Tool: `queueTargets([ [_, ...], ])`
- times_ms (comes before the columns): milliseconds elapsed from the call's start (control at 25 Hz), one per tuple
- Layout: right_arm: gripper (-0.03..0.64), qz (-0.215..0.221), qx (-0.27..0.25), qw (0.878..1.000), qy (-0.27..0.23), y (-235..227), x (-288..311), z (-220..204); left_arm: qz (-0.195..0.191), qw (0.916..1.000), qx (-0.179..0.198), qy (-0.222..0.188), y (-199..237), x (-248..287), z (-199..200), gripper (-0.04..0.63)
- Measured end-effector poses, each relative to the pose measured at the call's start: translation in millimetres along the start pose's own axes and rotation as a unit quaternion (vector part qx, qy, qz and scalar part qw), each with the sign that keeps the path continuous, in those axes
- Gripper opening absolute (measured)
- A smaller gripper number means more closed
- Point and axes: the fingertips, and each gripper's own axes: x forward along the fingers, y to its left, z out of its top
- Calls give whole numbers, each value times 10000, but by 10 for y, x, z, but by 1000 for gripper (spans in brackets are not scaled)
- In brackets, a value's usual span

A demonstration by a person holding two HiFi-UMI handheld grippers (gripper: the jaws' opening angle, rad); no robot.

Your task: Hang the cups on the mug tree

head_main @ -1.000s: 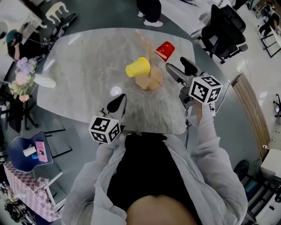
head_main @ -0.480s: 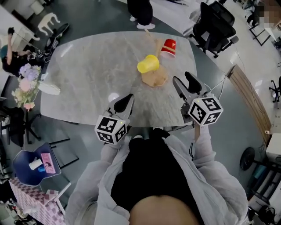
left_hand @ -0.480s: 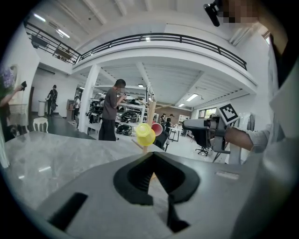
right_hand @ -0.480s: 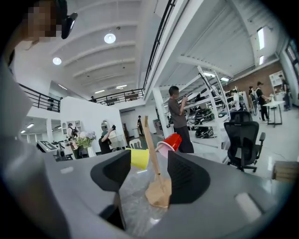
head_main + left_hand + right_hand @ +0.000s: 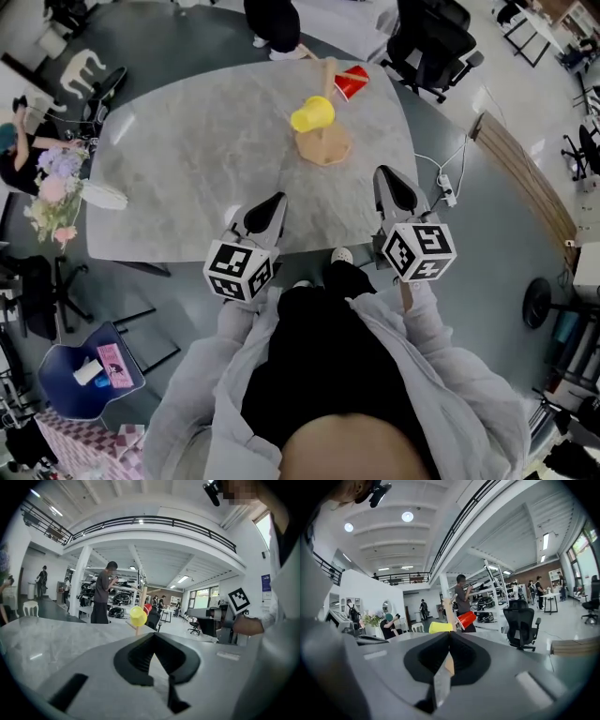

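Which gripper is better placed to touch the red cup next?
Probably the right gripper. The red plastic cup hangs on the right side of the wooden mug tree, nearer that gripper. The left gripper sits farther across the grey marble table. Both are shut and empty.

Yellow cup (image 5: pixel 312 114), red cup (image 5: pixel 352 82) hung on wooden mug tree (image 5: pixel 324 142).

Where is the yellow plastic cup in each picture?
Head view: the yellow plastic cup is at top centre, on the wooden mug tree.
Left gripper view: the cup is near the middle, far off.
Right gripper view: the cup is near the middle, slightly left.
Shared landmark: the red plastic cup, always just to its right.
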Motion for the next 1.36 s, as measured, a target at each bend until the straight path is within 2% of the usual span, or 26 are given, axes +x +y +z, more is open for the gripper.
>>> queueTargets([
  [240, 8, -350, -155, 9991, 204, 25, -229, -301, -243, 9997, 60, 49, -150, -90, -77, -2],
  [480, 8, -601, -363, 9970, 320, 39, -398, -429, -309, 9994, 90, 145, -182, -164, -194, -2],
  [920, 8, -635, -389, 9968, 305, 34, -447, -428, -294, 9994, 47, 167, -211, -181, -212, -2],
  [1360, 8, -459, -399, 9975, 362, 164, -412, -481, -279, 9994, 19, 211, -199, -228, -268, -2],
])
